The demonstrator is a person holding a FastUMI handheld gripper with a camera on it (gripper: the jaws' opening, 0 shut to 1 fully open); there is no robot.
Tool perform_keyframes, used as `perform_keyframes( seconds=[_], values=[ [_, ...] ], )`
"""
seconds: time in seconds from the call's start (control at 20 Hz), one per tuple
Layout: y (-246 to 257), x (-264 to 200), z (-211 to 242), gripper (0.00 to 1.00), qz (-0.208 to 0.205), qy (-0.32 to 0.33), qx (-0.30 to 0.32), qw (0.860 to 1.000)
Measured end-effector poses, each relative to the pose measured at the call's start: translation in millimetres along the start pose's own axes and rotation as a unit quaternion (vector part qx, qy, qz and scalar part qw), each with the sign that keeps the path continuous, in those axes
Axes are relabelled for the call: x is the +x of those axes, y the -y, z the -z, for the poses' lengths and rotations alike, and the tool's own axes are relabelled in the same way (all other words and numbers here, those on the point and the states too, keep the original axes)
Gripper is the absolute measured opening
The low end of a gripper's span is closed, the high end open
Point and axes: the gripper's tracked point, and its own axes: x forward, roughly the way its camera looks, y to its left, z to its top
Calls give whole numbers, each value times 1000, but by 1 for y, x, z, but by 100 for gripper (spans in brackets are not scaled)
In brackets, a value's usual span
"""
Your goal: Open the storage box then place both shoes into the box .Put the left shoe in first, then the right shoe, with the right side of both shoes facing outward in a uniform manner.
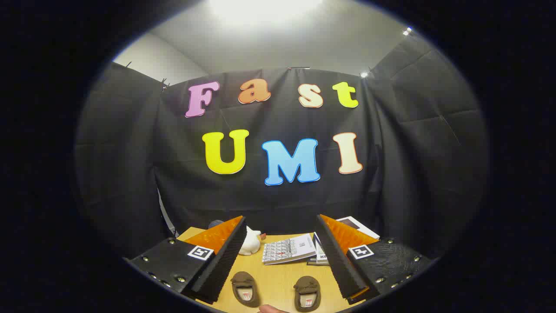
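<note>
Gripper [280, 256] wide open, empty; two shoes [245, 289] [307, 293] side by side on table [278, 278] btwn fingers.

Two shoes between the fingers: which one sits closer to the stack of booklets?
The right-hand shoe, by the right finger; the booklets lie just beyond it. The other shoe sits nearer the white toy. Gripper open.

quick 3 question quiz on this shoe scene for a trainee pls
1. True or false: the gripper is shut on a shoe.
2. How many brown shoes lie on the wooden table?
3. What lies beyond the shoes, between the fingers? A) a booklet B) a mug C) a towel

Key:
1. False; its fingers stand wide open, holding nothing.
2. Two: left shoe and right shoe, side by side.
3. A, the booklet, beside a white toy.
</note>
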Motion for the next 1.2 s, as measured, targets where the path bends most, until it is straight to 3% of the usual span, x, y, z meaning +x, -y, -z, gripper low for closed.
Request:
perform_keyframes(
  seconds=[0.7, 1.0, 1.2],
  values=[
    [-2, 28, 23, 97, 7, -20, -2, 1000],
    [-20, 43, 55, 97, -36, -62, 10, 997],
    [-44, 54, 89, 97, -91, -107, 27, 990]
  ],
)
